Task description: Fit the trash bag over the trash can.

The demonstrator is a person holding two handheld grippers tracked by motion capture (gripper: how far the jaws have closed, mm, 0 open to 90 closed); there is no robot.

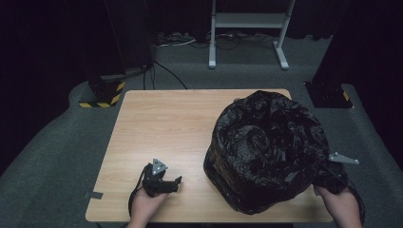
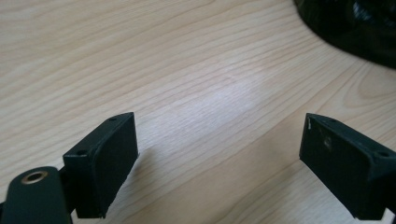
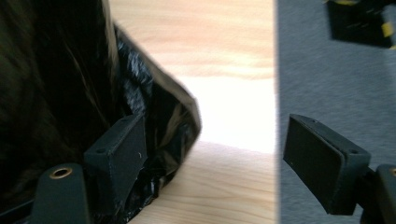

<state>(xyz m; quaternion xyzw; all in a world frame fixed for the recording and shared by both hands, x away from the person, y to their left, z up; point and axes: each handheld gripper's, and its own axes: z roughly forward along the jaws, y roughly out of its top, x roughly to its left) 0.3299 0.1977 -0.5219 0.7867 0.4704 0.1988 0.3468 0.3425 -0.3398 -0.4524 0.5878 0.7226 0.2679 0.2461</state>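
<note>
Black bag (image 1: 267, 151) hides much of the spread right tool (image 3: 212, 163); left tool (image 2: 219, 161) spread, empty.

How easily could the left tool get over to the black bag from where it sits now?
Probably easily. The left tool sits open low over the wooden table, with only bare wood between it and the black bag. The bag's edge already shows in the left gripper view.

bag: (image 1: 268, 149) on the right half of the surface (image 1: 166, 128)
left gripper: (image 1: 164, 183) near front edge, left of the bag, apart from it
right gripper: (image 1: 332, 173) at the bag's right front side
</note>
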